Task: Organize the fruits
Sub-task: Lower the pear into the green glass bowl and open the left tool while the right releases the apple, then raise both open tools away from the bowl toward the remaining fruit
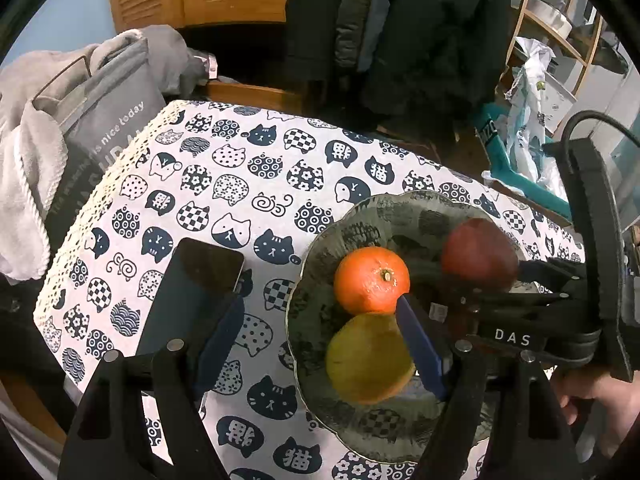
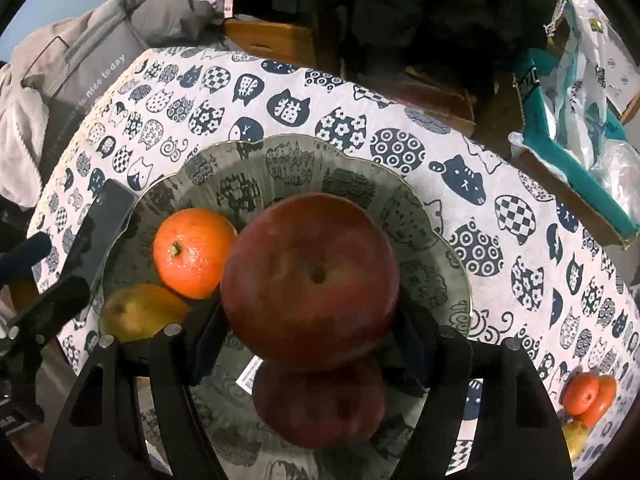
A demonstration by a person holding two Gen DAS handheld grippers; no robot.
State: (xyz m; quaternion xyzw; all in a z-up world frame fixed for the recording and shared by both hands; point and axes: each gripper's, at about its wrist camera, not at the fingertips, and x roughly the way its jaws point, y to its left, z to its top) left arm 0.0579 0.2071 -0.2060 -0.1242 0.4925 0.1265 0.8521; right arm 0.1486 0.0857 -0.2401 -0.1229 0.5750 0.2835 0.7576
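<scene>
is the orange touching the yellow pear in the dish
Touching: in the left wrist view the orange rests against the pear with no gap between them.

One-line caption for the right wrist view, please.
Right gripper holds a red apple over the glass plate, where an orange and a yellow-green fruit already lie.

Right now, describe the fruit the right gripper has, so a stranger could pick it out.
Find the grey glass plate on the cat-print tablecloth. Three fruits are over it; the right gripper holds the red apple. It is the biggest and the only dark red one, beside a mandarin and a yellow-green pear.
</scene>
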